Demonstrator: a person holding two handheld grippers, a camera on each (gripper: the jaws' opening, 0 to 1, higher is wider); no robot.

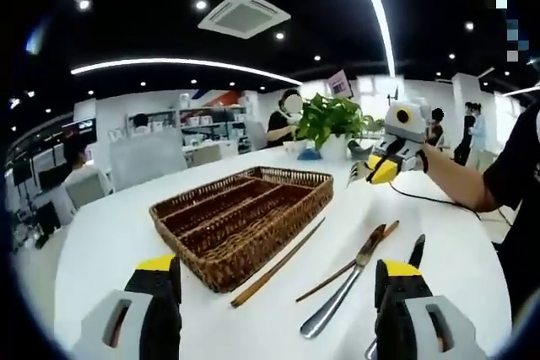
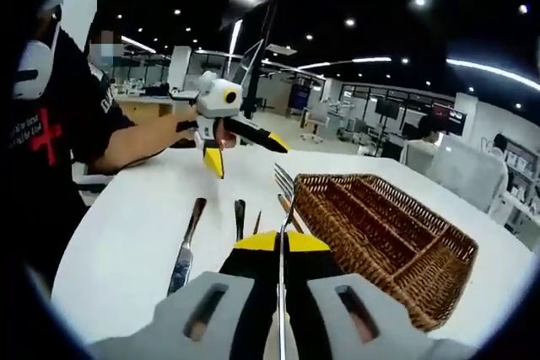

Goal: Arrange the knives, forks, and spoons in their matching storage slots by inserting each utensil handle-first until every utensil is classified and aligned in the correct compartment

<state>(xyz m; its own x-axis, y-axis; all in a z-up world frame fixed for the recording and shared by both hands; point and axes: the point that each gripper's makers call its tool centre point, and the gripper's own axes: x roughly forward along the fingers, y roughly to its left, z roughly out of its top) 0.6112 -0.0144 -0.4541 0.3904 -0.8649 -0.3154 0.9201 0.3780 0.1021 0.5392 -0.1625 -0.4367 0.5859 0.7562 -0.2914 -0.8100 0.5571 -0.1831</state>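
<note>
I see the wicker organizer tray (image 1: pixel 245 217) sitting on the white table (image 1: pixel 110 242), its long slots holding no utensils. Beside it lie a wooden chopstick (image 1: pixel 278 263), a wooden-handled spoon (image 1: pixel 346 271) and a steel knife (image 1: pixel 342 297). A fork (image 2: pixel 283 208) stands clamped in my right gripper (image 2: pixel 281 246), tines forward.
</note>
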